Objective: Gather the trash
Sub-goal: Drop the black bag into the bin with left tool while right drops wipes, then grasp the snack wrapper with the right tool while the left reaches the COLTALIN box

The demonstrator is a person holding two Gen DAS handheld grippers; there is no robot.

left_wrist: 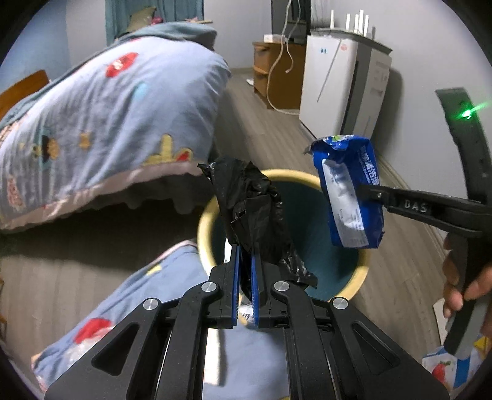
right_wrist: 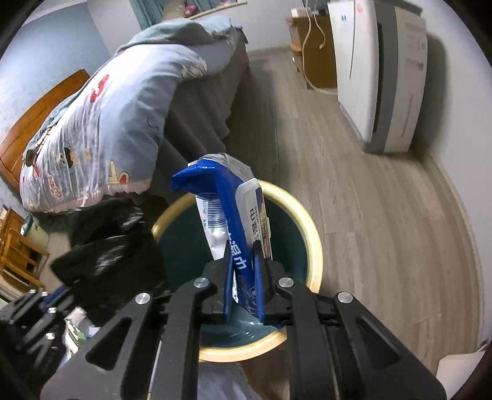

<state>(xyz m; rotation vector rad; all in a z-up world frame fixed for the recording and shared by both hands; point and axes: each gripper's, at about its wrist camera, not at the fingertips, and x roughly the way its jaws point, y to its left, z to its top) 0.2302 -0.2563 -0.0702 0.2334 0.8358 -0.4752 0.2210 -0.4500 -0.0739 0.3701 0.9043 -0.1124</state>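
Now both loads hang over the bin: the left gripper has its fingers clamped on a black bag, the right gripper on a blue wipes packet. Next, I judge, the fingers open to drop them in.

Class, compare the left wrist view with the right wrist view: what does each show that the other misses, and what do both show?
Only the left wrist view shows a hand gripping the right gripper's handle, a green light and white antennas on the white appliance.

Only the right wrist view shows wooden chairs at the left edge and the barcode on the blue packet.

Both show the yellow-rimmed bin, the black bag in the left gripper, the packet in the right gripper and the patterned quilt.
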